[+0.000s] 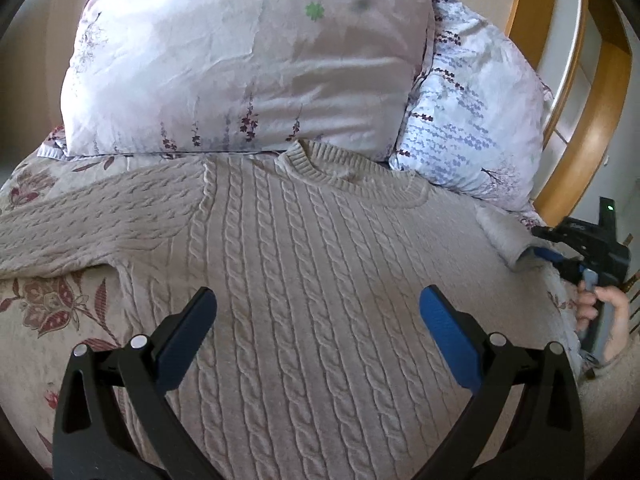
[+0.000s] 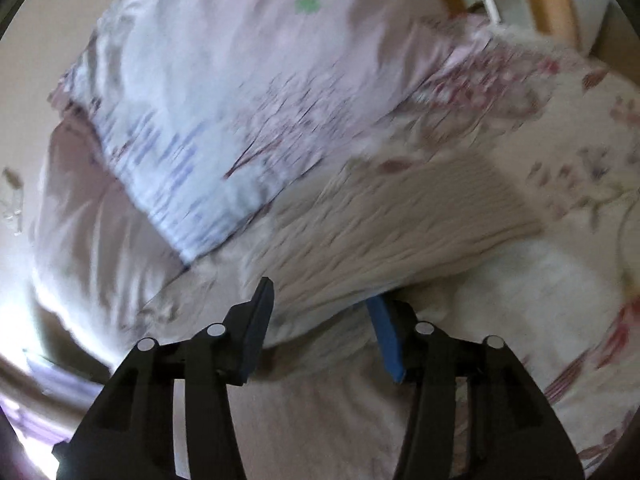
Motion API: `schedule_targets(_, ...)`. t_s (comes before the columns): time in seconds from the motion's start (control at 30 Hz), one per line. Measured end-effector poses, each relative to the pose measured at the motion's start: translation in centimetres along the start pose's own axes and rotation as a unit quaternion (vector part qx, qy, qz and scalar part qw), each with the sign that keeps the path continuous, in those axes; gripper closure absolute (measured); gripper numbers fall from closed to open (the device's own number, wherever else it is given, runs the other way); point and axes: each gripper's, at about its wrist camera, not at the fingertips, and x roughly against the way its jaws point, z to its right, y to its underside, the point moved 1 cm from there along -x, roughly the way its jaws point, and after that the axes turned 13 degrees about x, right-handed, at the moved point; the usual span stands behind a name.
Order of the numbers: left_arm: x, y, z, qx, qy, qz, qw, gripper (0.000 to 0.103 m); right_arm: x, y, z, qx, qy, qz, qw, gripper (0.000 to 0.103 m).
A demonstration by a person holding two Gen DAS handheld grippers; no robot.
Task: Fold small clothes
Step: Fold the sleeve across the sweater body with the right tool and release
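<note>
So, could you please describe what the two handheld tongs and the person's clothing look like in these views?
Both the left tongs and the right tongs are matte black plastic with triangular cut-outs, silver round pivot pins and flat blue pads on the inner faces. Seen from the side, the right unit carries a small green light and a grey handle. A beige sleeve covers the wrist.

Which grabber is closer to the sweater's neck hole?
Left. The left gripper hovers over the sweater's chest, below the neck hole. The right gripper is off at the sweater's right edge.
</note>
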Motion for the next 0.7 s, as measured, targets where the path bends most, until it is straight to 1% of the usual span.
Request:
schedule_targets(0.03,0.1,-0.1,-0.2,0.004,0.010,-0.005,0.9999,0.002,0.0,-0.3,-0.8,0.026,0.025,0.008,0.999,0.087)
schedule_targets(0.07,0.2,-0.1,-0.5,0.010,0.020,-0.009,0.9997,0.002,0.0,-0.4,-1.5,0.045,0.031,0.016,0.998,0.092)
schedule_targets(0.1,0.2,-0.1,-0.8,0.016,0.028,-0.012,0.9994,0.002,0.3,-0.5,-2.5,0.062,0.029,0.023,0.997,0.092)
schedule_targets(0.2,0.3,-0.4,-1.7,0.043,0.043,-0.014,0.9981,0.002,1.6,-0.4,-7.4,0.136,-0.002,0.048,0.990,0.093)
schedule_targets(0.27,0.4,-0.7,-2.4,0.071,0.059,-0.014,0.9957,0.002,2.0,0.4,-11.9,0.196,-0.034,0.055,0.978,0.093)
schedule_targets(0.3,0.4,-0.8,-2.6,0.080,0.067,-0.013,0.9944,0.002,2.0,0.9,-13.8,0.220,-0.051,0.053,0.973,0.093)
schedule_targets(0.37,0.7,-1.1,-3.1,0.105,0.095,-0.010,0.9899,0.002,1.2,2.7,-17.9,0.263,-0.089,0.033,0.960,0.093)
schedule_targets(0.4,0.9,-1.2,-3.5,0.123,0.115,-0.009,0.9856,0.002,0.3,3.7,-19.4,0.277,-0.103,0.017,0.955,0.093)
schedule_targets(0.43,1.0,-1.3,-3.7,0.133,0.124,-0.010,0.9833,0.002,-1.1,5.0,-21.2,0.297,-0.123,-0.012,0.947,0.093)
schedule_targets(0.5,0.8,-1.6,-4.1,0.156,0.141,-0.022,0.9774,0.002,-3.4,7.4,-23.3,0.328,-0.148,-0.068,0.931,0.087)
schedule_targets(0.53,0.6,-1.7,-4.2,0.167,0.143,-0.031,0.9751,0.002,-4.1,8.6,-23.8,0.339,-0.148,-0.093,0.925,0.072)
schedule_targets(0.57,0.4,-1.8,-4.3,0.172,0.144,-0.037,0.9739,0.002,-4.2,9.3,-23.9,0.341,-0.149,-0.101,0.923,0.055)
schedule_targets(0.6,0.1,-1.8,-4.2,0.176,0.144,-0.046,0.9727,0.002,-3.9,9.6,-23.6,0.338,-0.156,-0.099,0.923,0.050)
schedule_targets(0.63,-0.3,-1.9,-4.0,0.178,0.144,-0.053,0.9721,0.003,-3.3,9.5,-22.9,0.328,-0.161,-0.091,0.926,0.042)
schedule_targets(0.7,-1.2,-2.0,-3.4,0.178,0.142,-0.069,0.9711,0.003,-1.7,8.5,-20.8,0.292,-0.168,-0.075,0.938,0.041)
